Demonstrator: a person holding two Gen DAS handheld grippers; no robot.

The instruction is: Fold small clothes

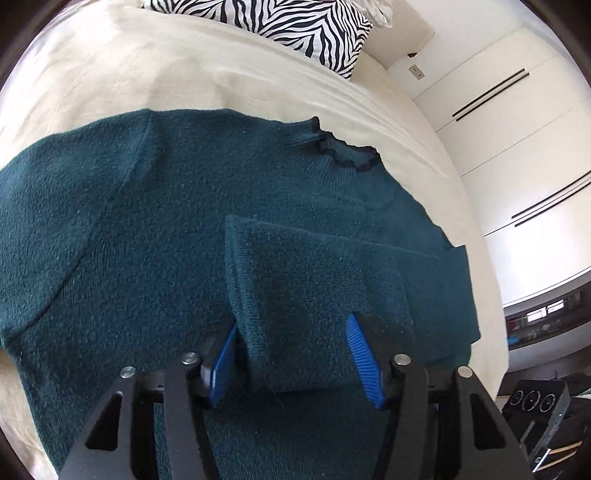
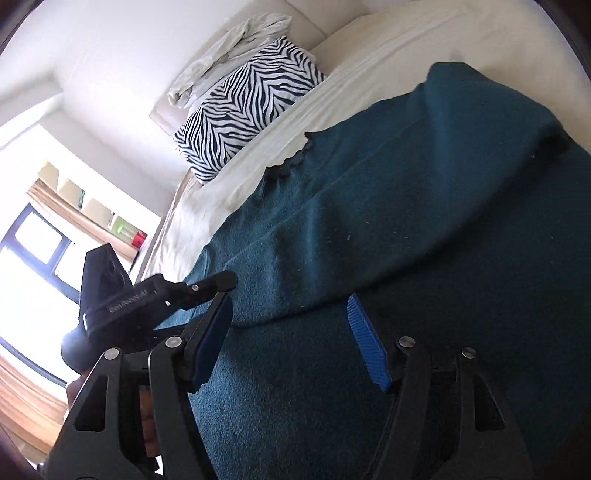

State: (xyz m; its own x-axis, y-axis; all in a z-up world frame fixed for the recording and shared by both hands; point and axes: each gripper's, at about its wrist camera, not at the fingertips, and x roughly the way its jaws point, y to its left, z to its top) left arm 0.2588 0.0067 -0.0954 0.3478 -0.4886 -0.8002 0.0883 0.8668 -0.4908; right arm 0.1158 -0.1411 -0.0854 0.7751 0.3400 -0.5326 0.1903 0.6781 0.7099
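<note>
A dark teal knit sweater (image 1: 140, 229) lies spread on the cream bed (image 1: 147, 66), its scalloped dark neckline (image 1: 347, 155) at the far side. One sleeve (image 1: 314, 280) is folded back across the body. Its end lies between the blue pads (image 1: 364, 362) of my left gripper (image 1: 291, 325), whose jaws stand apart around it without clamping it. In the right wrist view the sweater (image 2: 406, 221) fills the frame, with a raised fold running across it. My right gripper (image 2: 288, 301) stands open just over the fabric at that fold's edge, with nothing held.
A zebra-print pillow (image 1: 295, 26) (image 2: 243, 107) and a crumpled cream cloth (image 2: 229, 44) sit at the head of the bed. White wardrobe doors (image 1: 517, 147) stand past the bed's right side. The left gripper's black body (image 2: 122, 295) is close to my right gripper.
</note>
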